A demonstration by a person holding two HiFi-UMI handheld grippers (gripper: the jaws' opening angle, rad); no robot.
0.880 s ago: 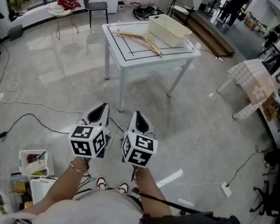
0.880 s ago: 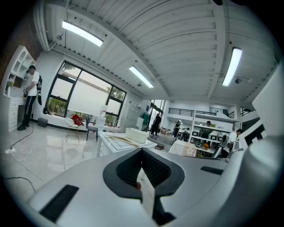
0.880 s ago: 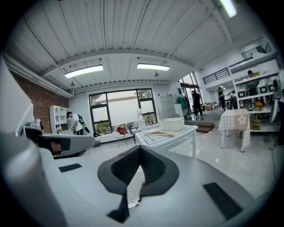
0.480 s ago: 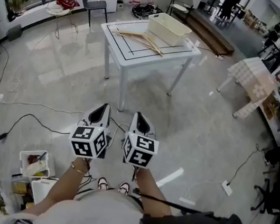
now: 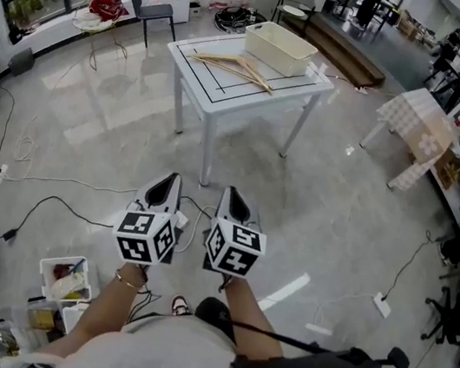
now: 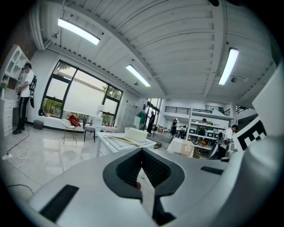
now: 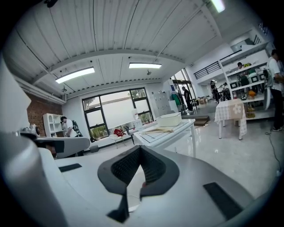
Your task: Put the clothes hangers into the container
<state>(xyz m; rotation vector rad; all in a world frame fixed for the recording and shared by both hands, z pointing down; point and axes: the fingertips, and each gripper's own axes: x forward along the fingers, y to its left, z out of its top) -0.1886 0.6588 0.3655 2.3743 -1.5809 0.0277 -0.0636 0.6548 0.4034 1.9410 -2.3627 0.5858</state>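
Approach step, nothing grabbed yet. Left tool [image 5: 163, 185] and right tool [image 5: 233, 199] sit side by side low in the head view, both pointing to 12 o'clock at the white bench [image 5: 228, 97], well apart from it across open floor [image 5: 333, 197]. In the left gripper view the left tool [image 6: 142, 167] has its jaws together on nothing. The right tool [image 7: 139, 167] shows the same in its own view: jaws closed and empty.

The wooden clothes hangers [image 5: 233, 66] lie flat in a loose pile on the bench top. The cream plastic container [image 5: 279, 48] stands just beside them at their 1 o'clock, with its open side up.

To do this well, we judge:
- Walk in square to the near bench edge before reaching.
- Open one tool's jaws on the way, not above the pile.
- Pick the top hanger. They overlap, so a lower one likely drags the rest.
- Grip it on the wooden arm near the hook.
- Keep the other tool ready to hold down the pile or steady the container.
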